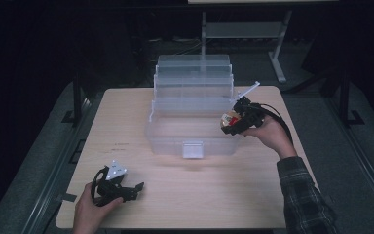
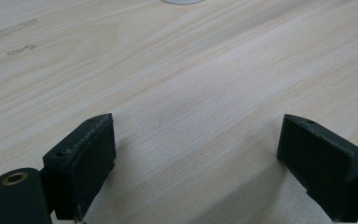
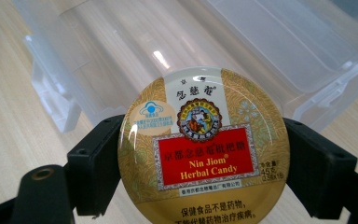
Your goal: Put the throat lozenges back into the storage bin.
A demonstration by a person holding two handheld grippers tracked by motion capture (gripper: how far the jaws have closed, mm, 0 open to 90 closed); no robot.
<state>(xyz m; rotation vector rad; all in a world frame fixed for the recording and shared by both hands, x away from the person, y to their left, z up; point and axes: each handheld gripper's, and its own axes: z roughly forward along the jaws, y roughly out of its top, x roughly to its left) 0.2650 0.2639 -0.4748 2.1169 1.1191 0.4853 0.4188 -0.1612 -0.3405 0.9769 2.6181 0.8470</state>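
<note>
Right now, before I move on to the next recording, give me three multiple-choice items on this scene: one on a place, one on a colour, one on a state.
1. Where is the candy tin?
A. Flat on the table
B. Between the right gripper's jaws
C. In the left gripper

2. What colour is the tin's label panel that reads Nin Jiom Herbal Candy?
A. Red
B. Blue
C. Green

3. How does the left gripper stand?
A. Shut on the tin
B. Shut on a lid
C. Open, nothing between its jaws

Answers:
1 B, the right gripper clamps the tin on both sides, by the clear storage box.
2 A, gold lettering sits on red.
3 C, bare table shows between the jaws.
</note>
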